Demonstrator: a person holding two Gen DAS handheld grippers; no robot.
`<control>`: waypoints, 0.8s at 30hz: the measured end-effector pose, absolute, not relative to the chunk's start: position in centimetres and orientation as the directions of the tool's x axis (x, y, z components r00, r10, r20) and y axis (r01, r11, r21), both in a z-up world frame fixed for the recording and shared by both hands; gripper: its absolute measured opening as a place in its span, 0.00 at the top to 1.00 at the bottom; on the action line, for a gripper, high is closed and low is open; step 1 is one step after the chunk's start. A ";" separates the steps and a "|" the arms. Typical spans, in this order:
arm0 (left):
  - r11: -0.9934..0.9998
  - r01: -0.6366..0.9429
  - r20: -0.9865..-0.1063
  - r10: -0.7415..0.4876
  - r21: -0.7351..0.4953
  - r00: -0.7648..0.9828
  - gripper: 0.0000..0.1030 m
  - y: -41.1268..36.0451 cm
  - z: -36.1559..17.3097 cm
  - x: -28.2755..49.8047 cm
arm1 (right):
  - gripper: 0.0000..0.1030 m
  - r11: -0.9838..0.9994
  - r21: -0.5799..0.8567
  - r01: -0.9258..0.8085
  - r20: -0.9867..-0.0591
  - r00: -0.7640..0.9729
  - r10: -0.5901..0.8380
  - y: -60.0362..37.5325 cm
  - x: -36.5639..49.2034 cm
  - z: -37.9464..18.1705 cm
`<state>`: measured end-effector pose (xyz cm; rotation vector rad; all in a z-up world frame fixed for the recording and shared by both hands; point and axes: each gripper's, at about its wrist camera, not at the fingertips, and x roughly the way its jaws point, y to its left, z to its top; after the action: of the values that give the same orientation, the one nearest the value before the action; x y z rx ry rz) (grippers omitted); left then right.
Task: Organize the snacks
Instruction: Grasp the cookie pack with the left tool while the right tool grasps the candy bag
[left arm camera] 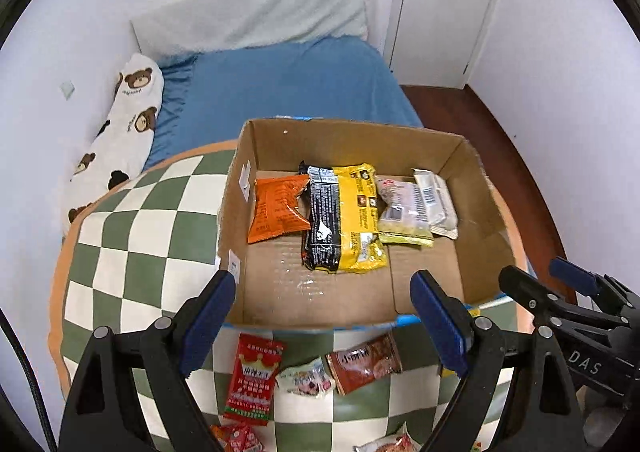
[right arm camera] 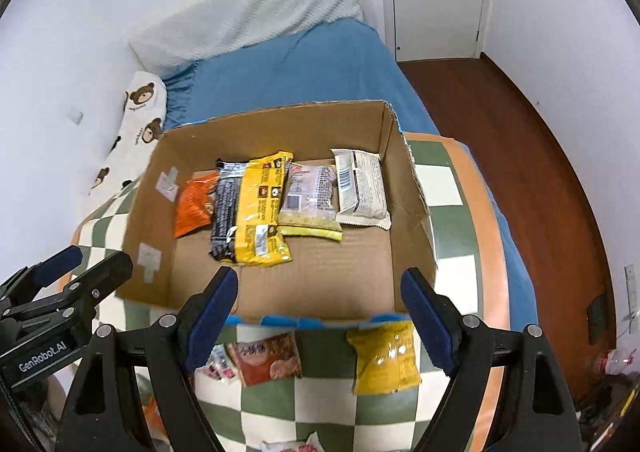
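A cardboard box (left arm camera: 476, 188) (right arm camera: 408, 188) sits on a green-and-white checked cushion (left arm camera: 132, 228) (right arm camera: 452, 264). In it lie an orange packet (left arm camera: 276, 210) (right arm camera: 194, 204), a black-and-yellow packet (left arm camera: 344, 220) (right arm camera: 252, 208), a clear pinkish packet (left arm camera: 402, 208) (right arm camera: 310, 196) and a white packet (left arm camera: 436, 200) (right arm camera: 360, 188). In front of the box lie a red packet (left arm camera: 254, 376), a red-brown packet (left arm camera: 364, 362) (right arm camera: 268, 358), a small white packet (left arm camera: 306, 376) and a yellow packet (right arm camera: 384, 358). My left gripper (left arm camera: 324, 320) is open and empty above the front wall. My right gripper (right arm camera: 320, 316) is open and empty beside it.
The cushion lies on a bed with a blue sheet (left arm camera: 288, 88) (right arm camera: 296, 68). A bear-print pillow (left arm camera: 120, 132) (right arm camera: 140, 112) lies along the left wall. A white door (left arm camera: 444, 4) and brown wooden floor (right arm camera: 532, 156) are at the right. More packets lie at the lower edge (left arm camera: 388, 444).
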<state>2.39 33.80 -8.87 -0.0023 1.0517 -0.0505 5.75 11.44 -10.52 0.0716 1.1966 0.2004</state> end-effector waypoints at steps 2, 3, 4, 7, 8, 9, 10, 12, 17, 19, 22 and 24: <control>0.999 0.043 -0.859 -0.047 -0.029 0.509 0.13 33.6 -8.0 1.2 | 0.17 0.979 0.167 -0.117 -0.910 0.364 0.199 11.3 4.5 -9.6; 0.999 0.044 -0.856 -0.048 -0.029 0.515 0.13 33.6 -7.8 0.8 | 0.17 0.979 0.168 -0.119 -0.908 0.368 0.200 11.2 4.0 -9.3; 0.999 0.042 -0.852 -0.049 -0.031 0.521 0.13 33.5 -7.4 0.2 | 0.17 0.978 0.171 -0.117 -0.904 0.376 0.203 11.1 3.5 -8.9; 0.998 0.037 -0.842 -0.055 -0.041 0.536 0.13 33.4 -6.6 -1.2 | 0.17 0.976 0.181 -0.118 -0.894 0.393 0.214 11.0 2.0 -7.6; 0.998 0.037 -0.840 -0.057 -0.044 0.539 0.13 33.4 -6.5 -1.7 | 0.17 0.975 0.188 -0.119 -0.891 0.396 0.221 10.9 1.6 -7.4; 0.998 0.038 -0.840 -0.061 -0.048 0.539 0.13 33.4 -6.5 -2.1 | 0.17 0.973 0.197 -0.119 -0.889 0.398 0.229 10.8 0.9 -7.0; 0.998 0.034 -0.841 -0.060 -0.050 0.537 0.13 33.4 -6.5 -2.6 | 0.17 0.972 0.200 -0.121 -0.888 0.397 0.232 10.8 0.6 -6.9; 0.998 0.030 -0.849 -0.063 -0.056 0.525 0.13 33.4 -7.0 -3.3 | 0.17 0.970 0.210 -0.120 -0.888 0.392 0.241 10.6 -0.3 -6.8; 0.999 0.018 -0.898 -0.053 -0.050 0.437 0.13 33.4 -10.6 -5.9 | 0.17 0.968 0.229 -0.100 -0.915 0.317 0.249 9.6 -3.4 -9.1; 0.998 0.016 -0.927 -0.067 -0.066 0.368 0.13 33.4 -13.1 -7.1 | 0.17 0.968 0.239 -0.072 -0.933 0.260 0.249 8.6 -5.0 -11.3; 0.996 0.065 -0.964 -0.080 -0.065 0.254 0.13 32.0 -17.7 -9.4 | 0.17 0.970 0.242 -0.015 -0.958 0.157 0.241 6.9 -7.5 -15.1; 0.989 0.144 -0.976 -0.071 -0.042 0.205 0.13 30.3 -20.2 -10.7 | 0.17 0.973 0.231 0.024 -0.969 0.094 0.228 5.5 -9.3 -17.5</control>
<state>-10.68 30.27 -20.24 0.0625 1.3565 -0.1498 -9.30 5.53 -17.54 0.2067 1.4724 0.1531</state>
